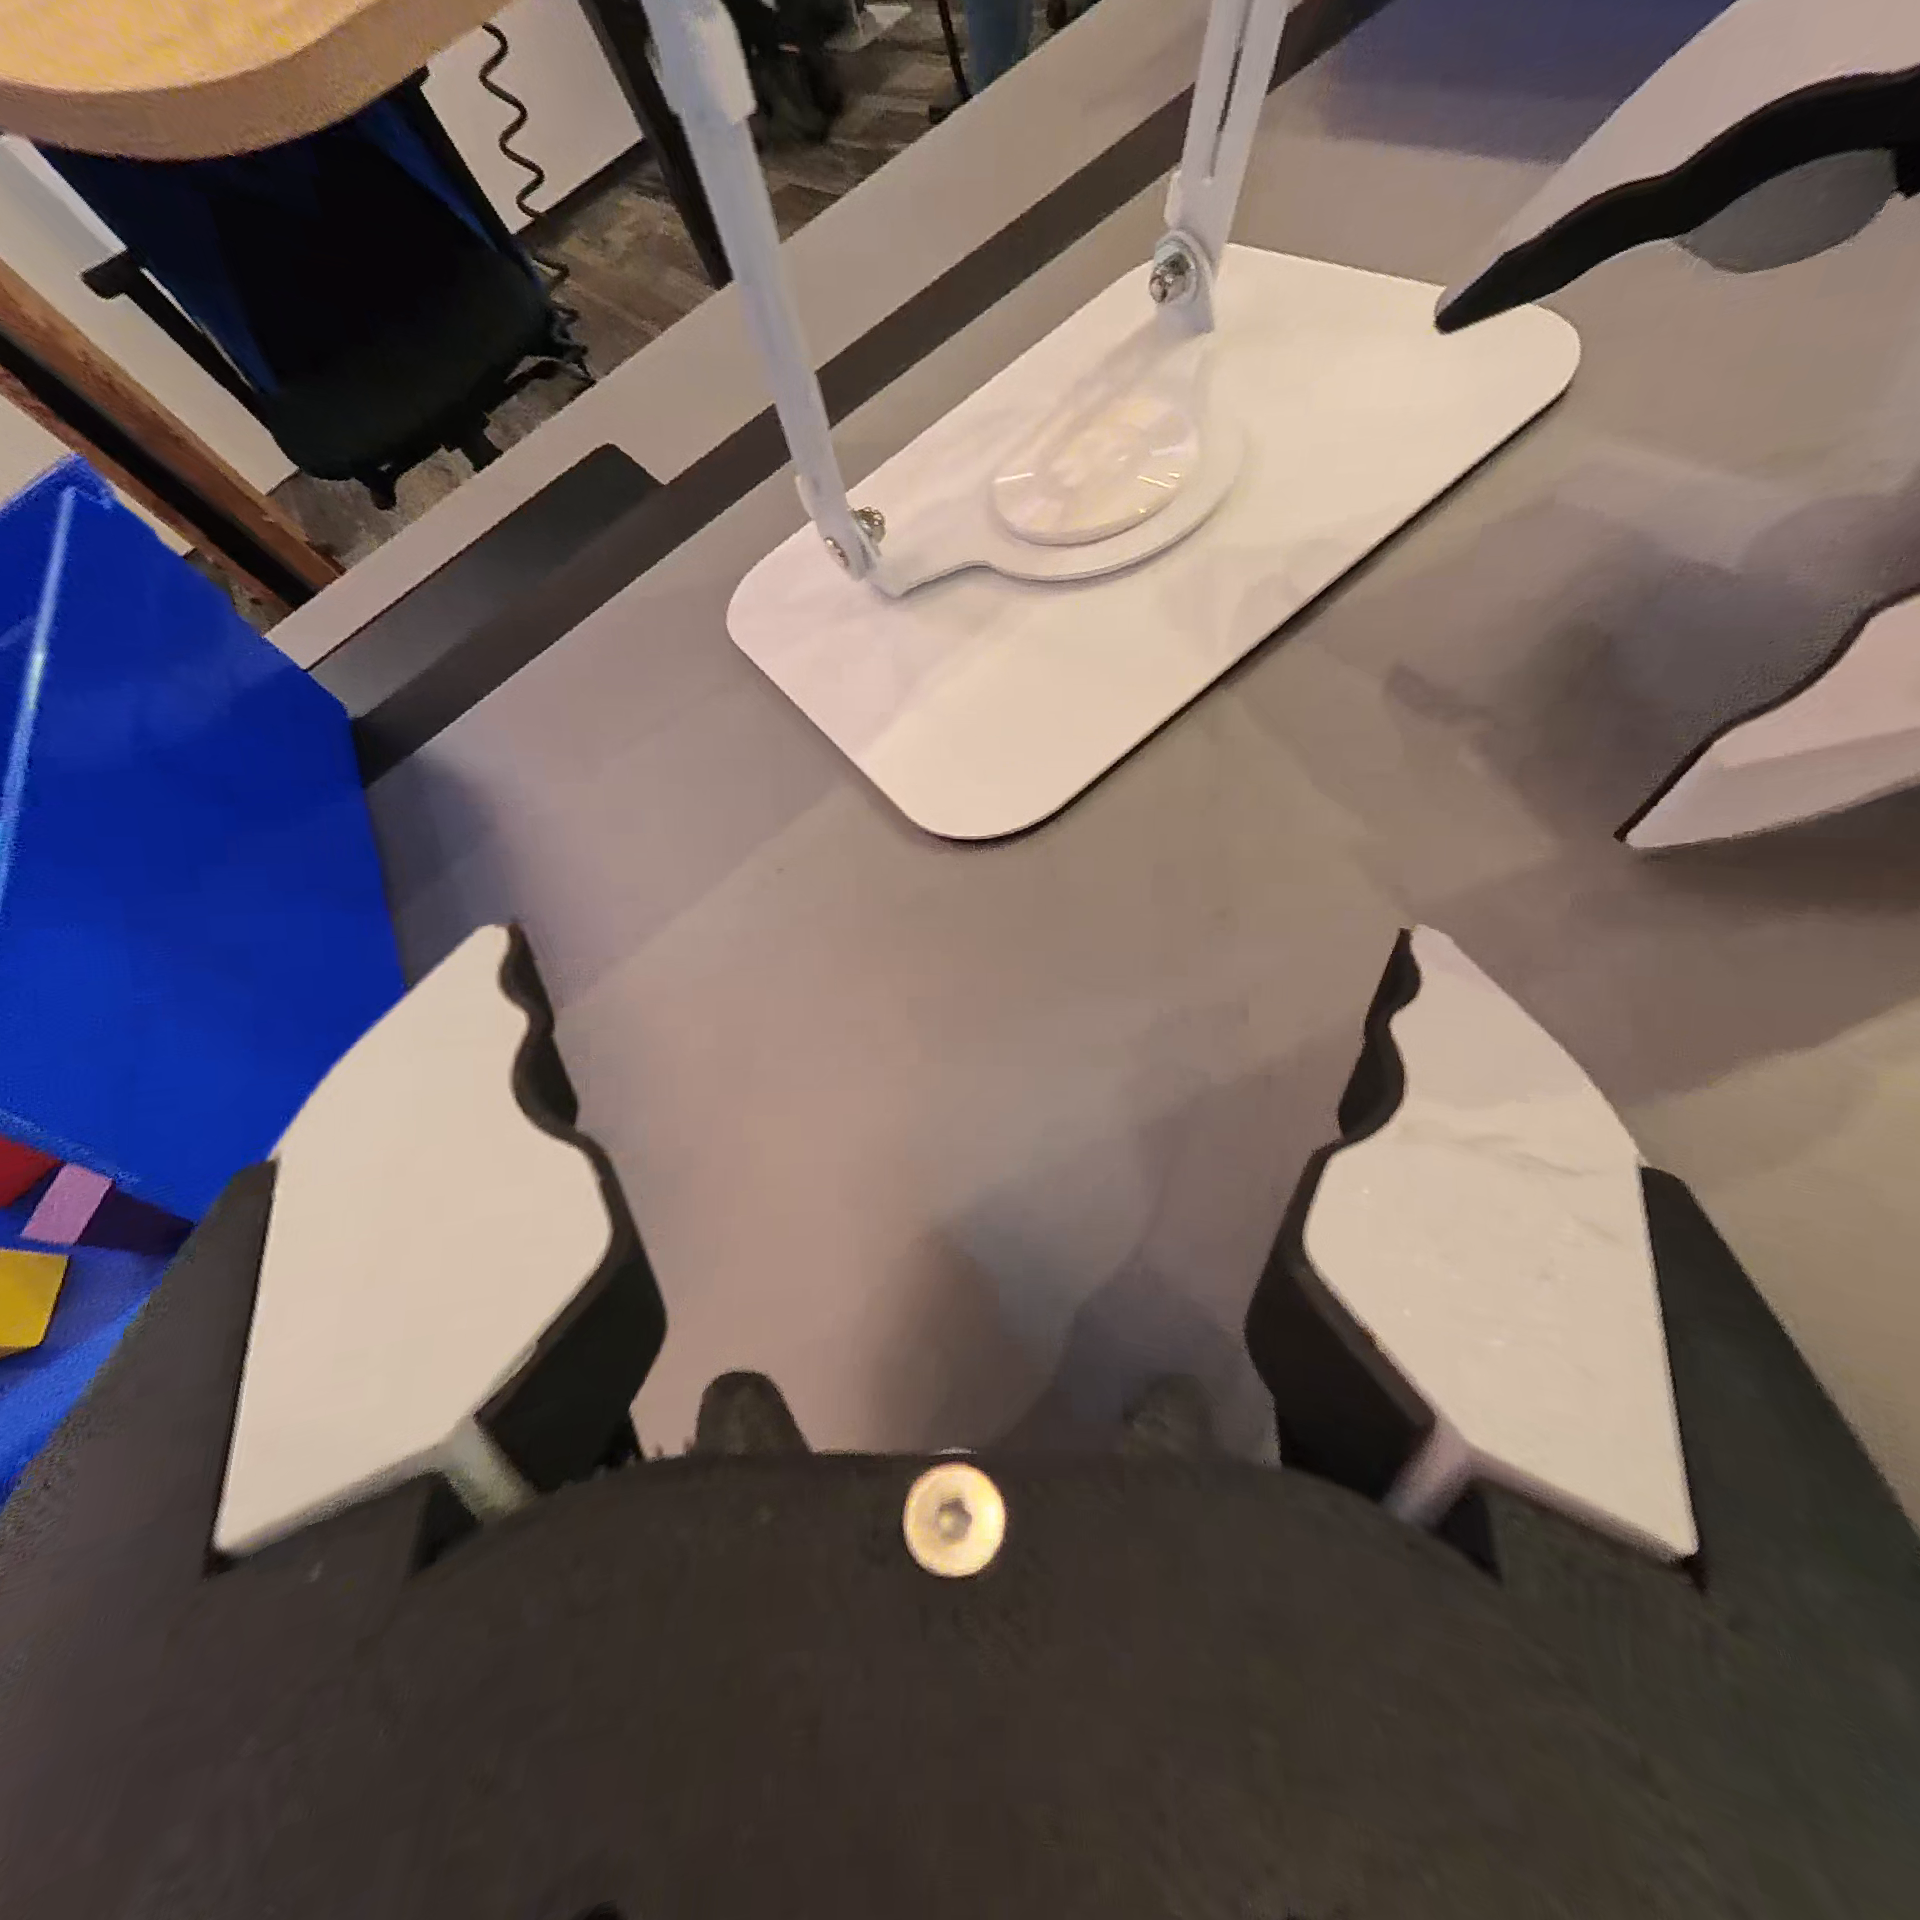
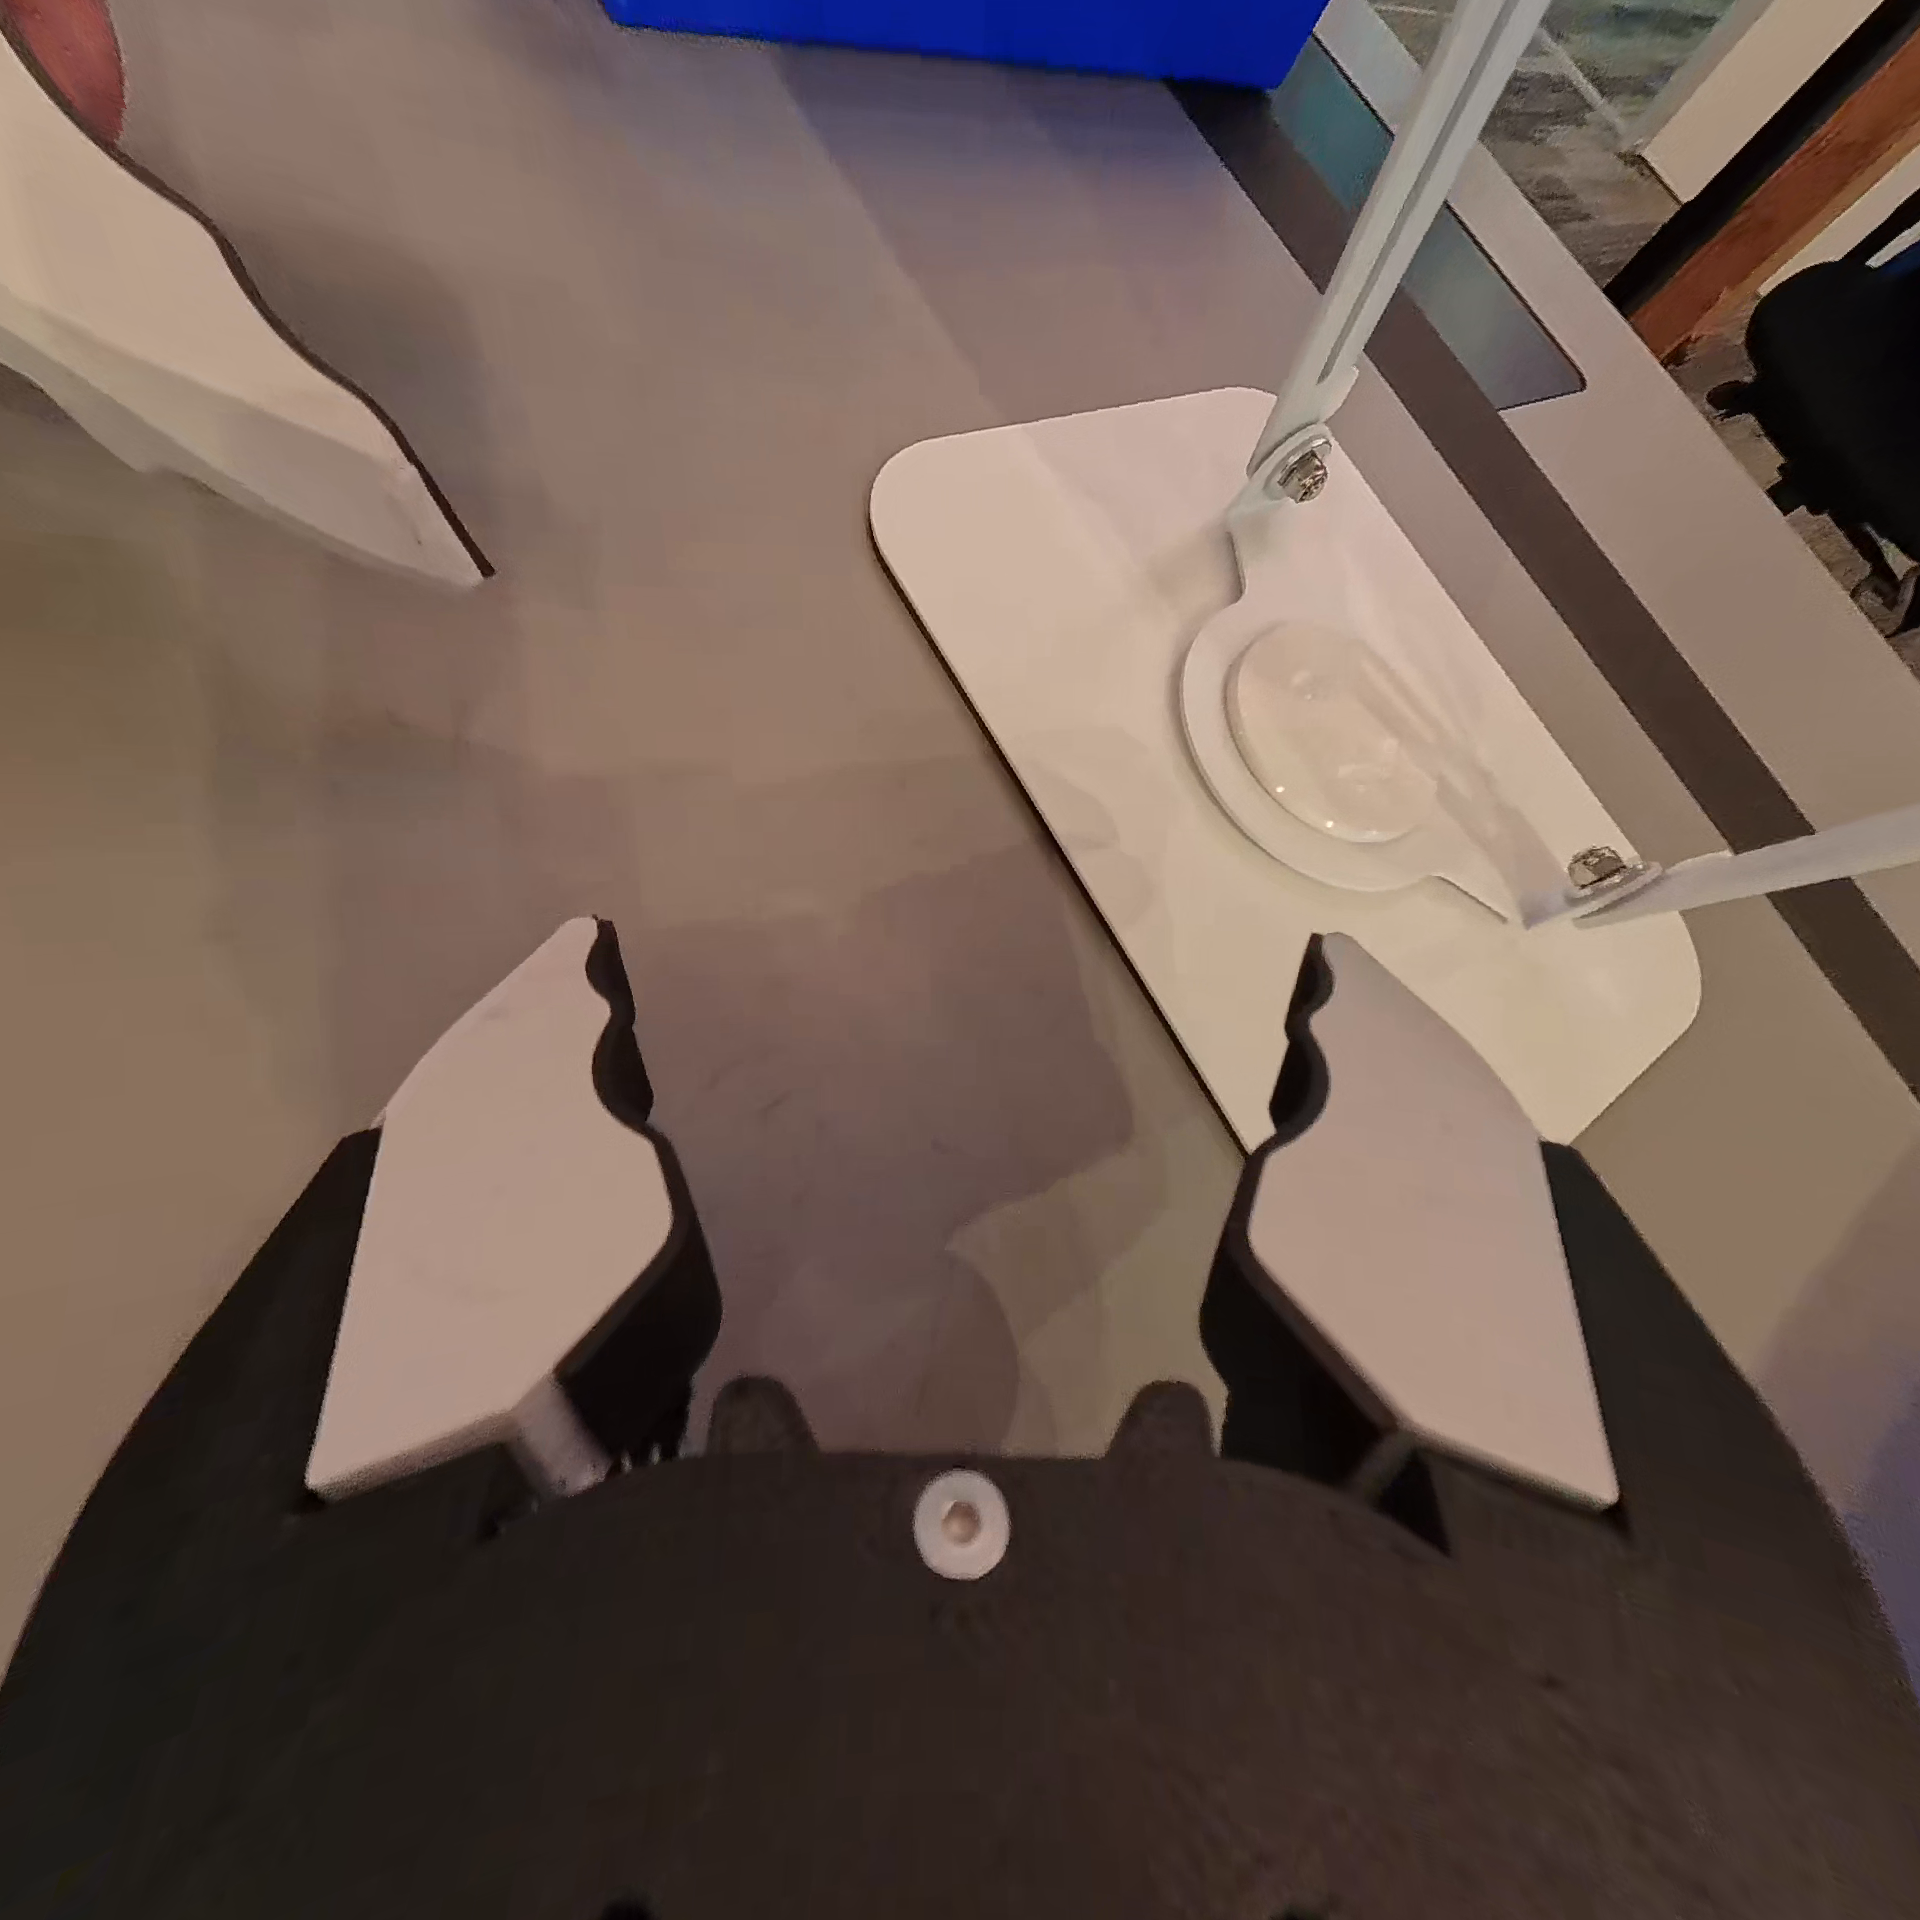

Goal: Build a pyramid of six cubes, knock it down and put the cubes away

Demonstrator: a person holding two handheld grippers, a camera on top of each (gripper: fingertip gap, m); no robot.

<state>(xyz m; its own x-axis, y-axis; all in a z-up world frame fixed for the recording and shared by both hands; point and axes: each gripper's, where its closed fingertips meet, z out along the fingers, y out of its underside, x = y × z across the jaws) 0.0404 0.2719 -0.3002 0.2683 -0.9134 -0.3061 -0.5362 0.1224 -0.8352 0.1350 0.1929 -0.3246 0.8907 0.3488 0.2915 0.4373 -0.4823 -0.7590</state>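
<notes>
The cubes (image 1: 42,1236) lie in the blue bin (image 1: 187,831) at the left edge of the grey table (image 1: 935,1091); red, lilac and yellow faces show inside it. The left gripper (image 1: 961,935) hangs over bare table just beside the bin, its jaws spread wide with nothing between them. The right gripper (image 2: 961,930) is likewise spread and bare, over the table next to a white stand base (image 2: 1091,582).
</notes>
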